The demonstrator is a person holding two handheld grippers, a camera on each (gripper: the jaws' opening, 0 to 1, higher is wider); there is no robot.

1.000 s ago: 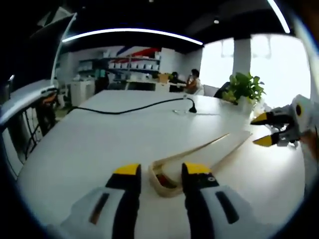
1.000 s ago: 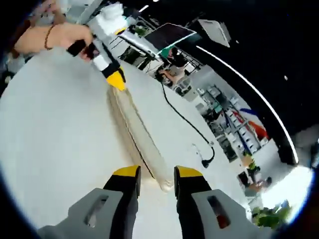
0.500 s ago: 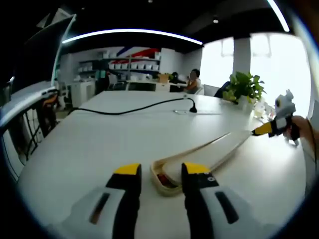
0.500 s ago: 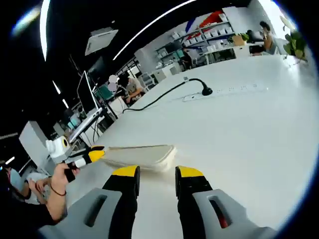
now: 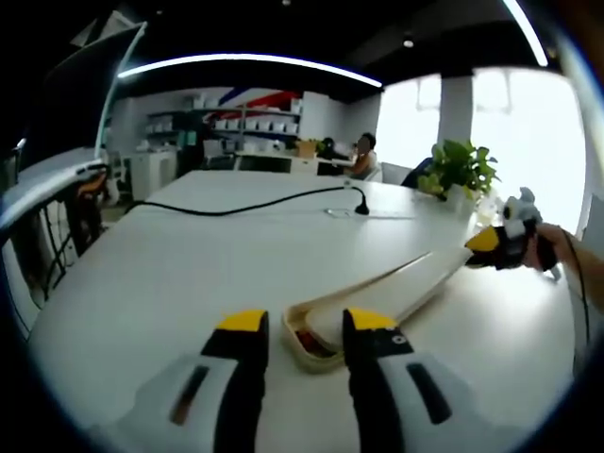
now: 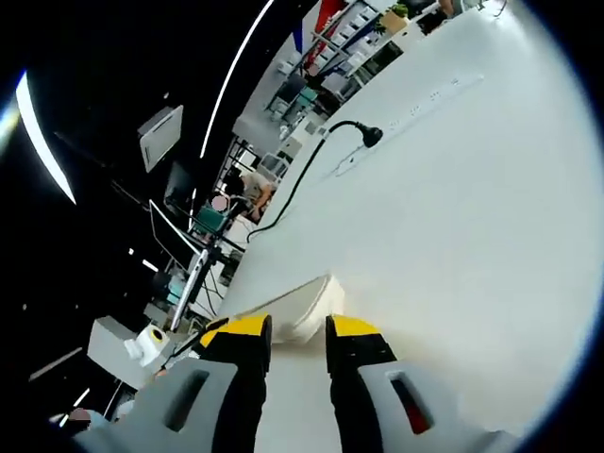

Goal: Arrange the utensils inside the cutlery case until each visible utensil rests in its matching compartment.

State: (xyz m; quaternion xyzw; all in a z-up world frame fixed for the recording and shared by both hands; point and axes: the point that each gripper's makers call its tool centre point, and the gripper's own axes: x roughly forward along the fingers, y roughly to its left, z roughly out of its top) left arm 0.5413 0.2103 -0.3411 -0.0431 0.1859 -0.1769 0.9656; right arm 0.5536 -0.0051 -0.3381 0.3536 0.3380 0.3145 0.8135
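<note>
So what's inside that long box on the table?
At the open near end of the cutlery case, between the left gripper jaws, something dark reddish lies inside, too blurry to name. The raised lid hides the rest. The right gripper is at the far end.

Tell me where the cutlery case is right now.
In the left gripper view, the cutlery case lies on the white table, between the left gripper and the right gripper.
</note>
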